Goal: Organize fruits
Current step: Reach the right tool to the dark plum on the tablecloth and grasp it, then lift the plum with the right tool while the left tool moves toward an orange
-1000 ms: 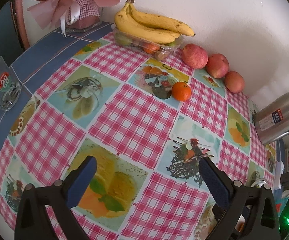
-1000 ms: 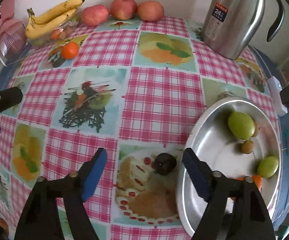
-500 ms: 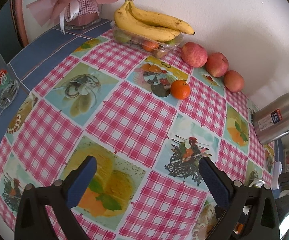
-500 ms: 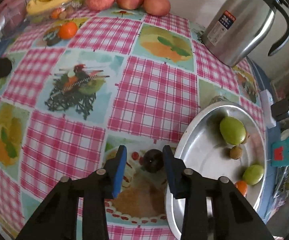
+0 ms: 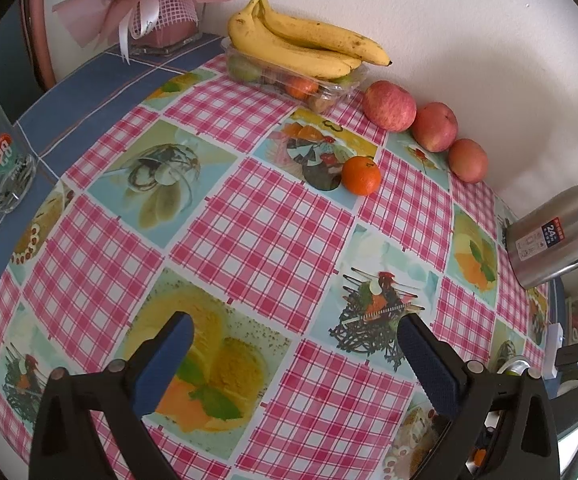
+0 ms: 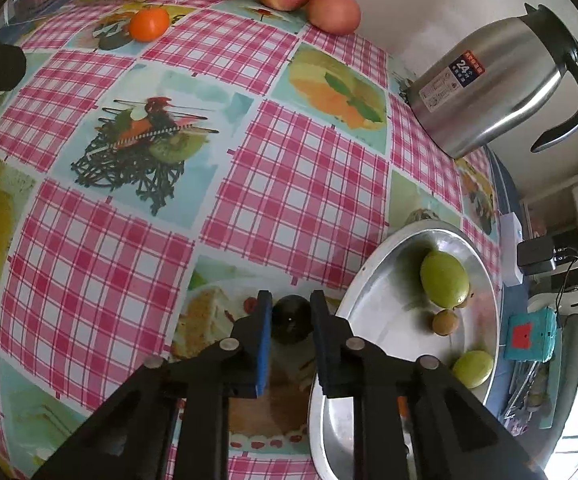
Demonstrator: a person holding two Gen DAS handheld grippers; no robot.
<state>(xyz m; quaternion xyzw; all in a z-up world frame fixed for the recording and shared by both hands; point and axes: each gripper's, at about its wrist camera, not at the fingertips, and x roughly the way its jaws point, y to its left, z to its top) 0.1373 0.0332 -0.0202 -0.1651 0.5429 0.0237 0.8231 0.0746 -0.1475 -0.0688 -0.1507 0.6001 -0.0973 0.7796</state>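
- Right claw [image 6: 291, 312], jaws just closed in, pinches a dark round fruit [image 6: 291, 314] on the counter [image 6: 281, 184], just left of the metal tray [image 6: 373, 300].
- Tray holds two green fruits and a small brown one.
- Fruit is round; no long axis discernible.
- Left claw [image 5: 295, 338] spread wide, empty, above the counter.
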